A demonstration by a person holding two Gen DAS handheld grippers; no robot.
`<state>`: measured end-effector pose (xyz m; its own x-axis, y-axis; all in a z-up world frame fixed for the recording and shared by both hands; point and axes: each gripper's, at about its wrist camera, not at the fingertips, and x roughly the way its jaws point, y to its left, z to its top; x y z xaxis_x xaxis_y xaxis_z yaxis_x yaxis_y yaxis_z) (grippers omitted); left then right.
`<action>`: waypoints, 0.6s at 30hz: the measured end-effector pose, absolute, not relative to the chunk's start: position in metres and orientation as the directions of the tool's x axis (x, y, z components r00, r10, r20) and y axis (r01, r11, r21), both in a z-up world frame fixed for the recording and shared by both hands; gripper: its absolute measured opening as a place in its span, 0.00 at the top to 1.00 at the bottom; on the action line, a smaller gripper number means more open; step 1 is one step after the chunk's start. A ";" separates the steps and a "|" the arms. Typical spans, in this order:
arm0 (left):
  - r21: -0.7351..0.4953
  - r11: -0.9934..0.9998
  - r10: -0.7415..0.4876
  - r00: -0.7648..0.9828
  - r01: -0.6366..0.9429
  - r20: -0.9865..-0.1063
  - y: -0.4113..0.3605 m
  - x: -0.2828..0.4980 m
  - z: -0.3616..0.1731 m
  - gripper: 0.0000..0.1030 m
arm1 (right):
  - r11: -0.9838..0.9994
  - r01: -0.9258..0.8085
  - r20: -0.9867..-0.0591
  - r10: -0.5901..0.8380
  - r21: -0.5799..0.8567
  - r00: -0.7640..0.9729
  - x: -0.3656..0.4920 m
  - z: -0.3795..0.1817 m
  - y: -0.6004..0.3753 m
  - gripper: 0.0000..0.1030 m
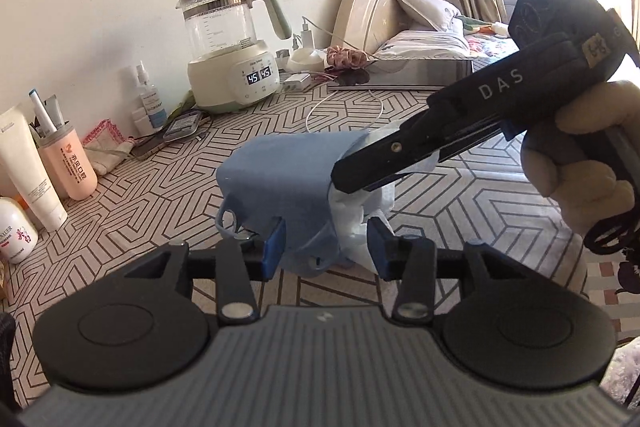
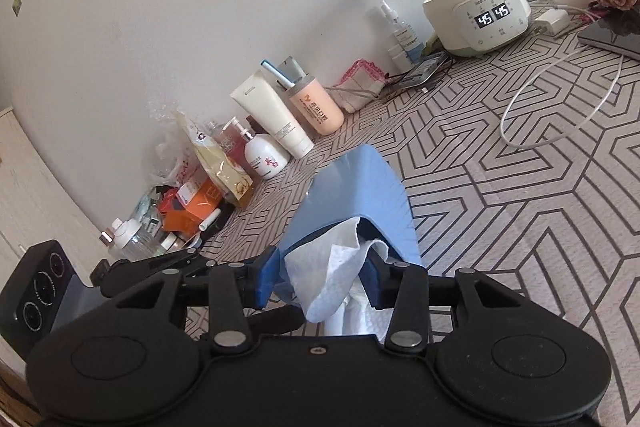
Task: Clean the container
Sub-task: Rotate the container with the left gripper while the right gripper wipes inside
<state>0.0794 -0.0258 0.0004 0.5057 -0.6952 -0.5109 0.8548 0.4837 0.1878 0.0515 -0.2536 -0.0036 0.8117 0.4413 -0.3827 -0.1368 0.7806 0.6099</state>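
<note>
A light blue container [image 1: 276, 175] lies on its side above the patterned table, its mouth toward the right. My left gripper [image 1: 326, 245] is shut on the container's lower edge. My right gripper [image 2: 320, 277] is shut on a white paper towel [image 2: 340, 267] and pushes it into the container's mouth [image 2: 360, 199]. In the left wrist view the right gripper [image 1: 360, 171] reaches in from the right, with the white towel [image 1: 362, 211] bunched under its fingers. The inside of the container is hidden.
A glass kettle on a cream base [image 1: 232, 39] stands at the back by the wall. Bottles and tubes [image 1: 60, 155] line the left wall. A white cable [image 2: 560, 99] loops on the table [image 1: 460, 207]. A bed [image 1: 420, 39] lies beyond.
</note>
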 end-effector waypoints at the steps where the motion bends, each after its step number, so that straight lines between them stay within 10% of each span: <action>1: 0.199 0.478 -0.689 0.505 0.856 -0.520 -0.028 0.079 0.000 0.62 | 0.788 -0.129 -0.387 0.430 0.602 0.816 0.052 -0.003 -0.254 0.53; 18: 0.376 0.349 -0.614 0.513 0.858 -0.600 -0.039 0.082 0.005 0.62 | 0.789 -0.118 -0.368 0.406 0.603 0.836 0.061 -0.004 -0.252 0.53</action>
